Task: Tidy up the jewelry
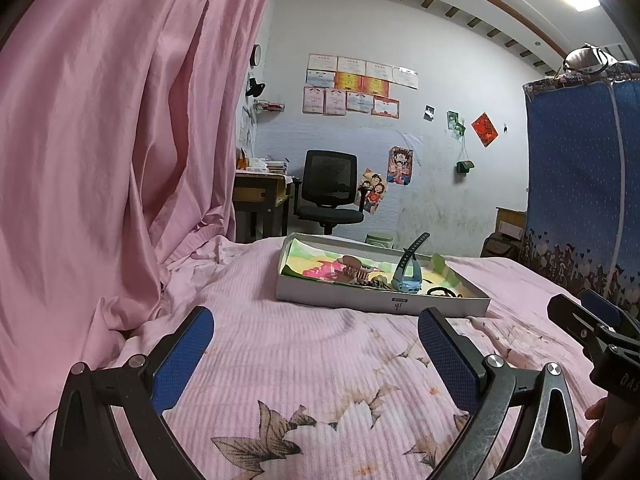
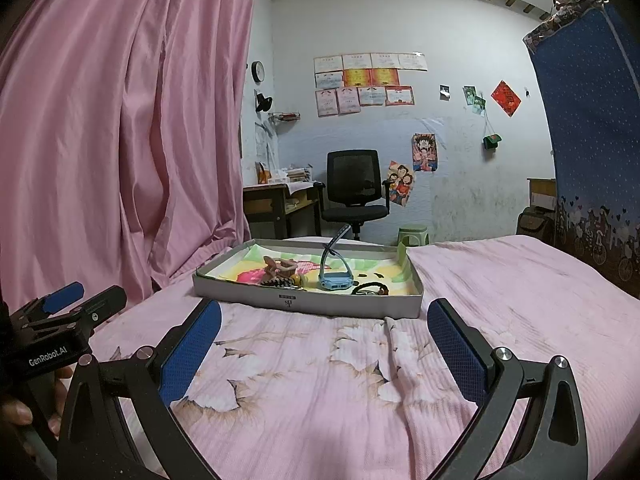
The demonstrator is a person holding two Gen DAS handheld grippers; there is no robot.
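Observation:
A shallow grey box [image 1: 384,305] [image 2: 308,301] lies on the pink bedspread ahead of both grippers. Inside it I see a brown hair claw [image 1: 354,267] [image 2: 280,267], a light blue watch [image 1: 407,280] [image 2: 335,280] with its strap pointing up, and a dark bracelet [image 1: 440,291] [image 2: 370,288]. My left gripper [image 1: 316,354] is open over the bedspread, short of the box, with nothing between its blue pads. My right gripper [image 2: 324,348] is also open and empty, just before the box's near wall. Each gripper shows at the edge of the other's view.
A pink curtain [image 1: 112,140] hangs along the left of the bed. A blue fabric wardrobe [image 1: 580,184] stands on the right. Beyond the bed are a black office chair [image 2: 354,192], a desk [image 2: 276,200] and a green stool [image 2: 414,234]. A hand [image 2: 16,412] holds the left gripper's handle.

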